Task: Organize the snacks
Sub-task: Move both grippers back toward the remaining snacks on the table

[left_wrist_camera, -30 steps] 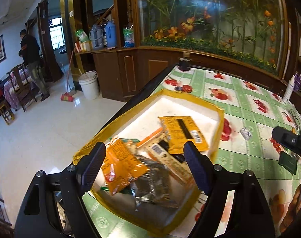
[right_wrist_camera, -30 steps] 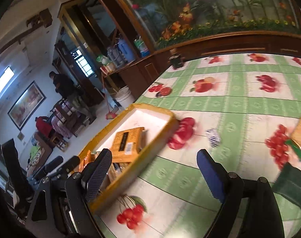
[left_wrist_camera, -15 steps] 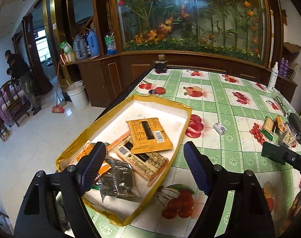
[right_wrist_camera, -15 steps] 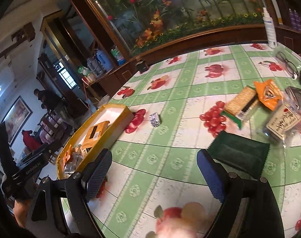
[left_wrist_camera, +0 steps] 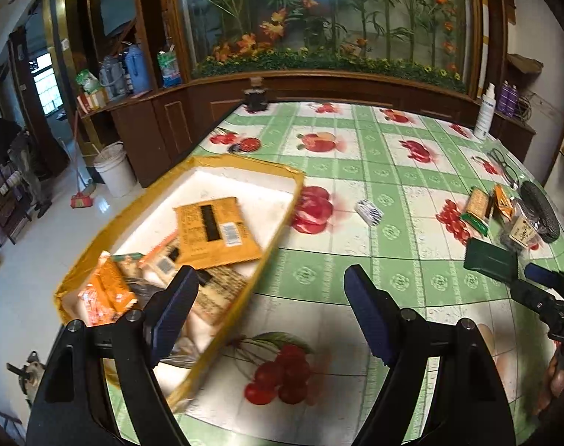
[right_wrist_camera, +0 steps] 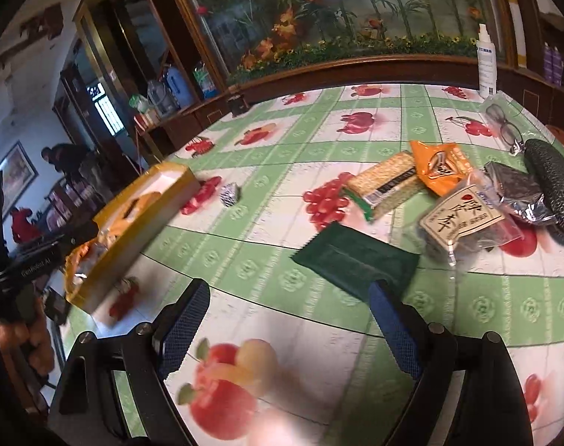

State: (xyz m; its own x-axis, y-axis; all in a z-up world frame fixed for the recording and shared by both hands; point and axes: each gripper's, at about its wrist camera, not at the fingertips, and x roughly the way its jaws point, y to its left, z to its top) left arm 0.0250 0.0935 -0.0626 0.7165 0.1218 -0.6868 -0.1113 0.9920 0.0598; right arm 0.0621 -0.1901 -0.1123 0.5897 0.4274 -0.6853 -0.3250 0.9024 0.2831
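The dark green flat snack packet (right_wrist_camera: 356, 260) lies on the green-and-white fruit-print tabletop (right_wrist_camera: 267, 260) just ahead of our right gripper (right_wrist_camera: 289, 319), a little toward its right-hand jaw; that jaw's tip already overlaps the packet's near corner in the right wrist view, though we cannot tell whether it touches. Its long axis runs slantwise across our line of approach, from upper left to lower right, so the jaws would straddle it across the short side only after a small turn, we judge. Both jaws of the right gripper stand wide apart with nothing between them.

Beyond the packet sits the rest of the loose pile: a pale cracker pack with a green end (right_wrist_camera: 386, 186), an orange foil pouch (right_wrist_camera: 441, 167), a clear bag with a cream label (right_wrist_camera: 460, 219) and a silver foil pack (right_wrist_camera: 516, 197).

The yellow-rimmed white tray (left_wrist_camera: 244, 165), which already holds several orange and tan packets, lies well apart on the far left, right under our left gripper (left_wrist_camera: 270, 312), whose jaws are also spread and empty. So the right hand is plainly the nearer one to the green packet, and the left the nearer to the tray.
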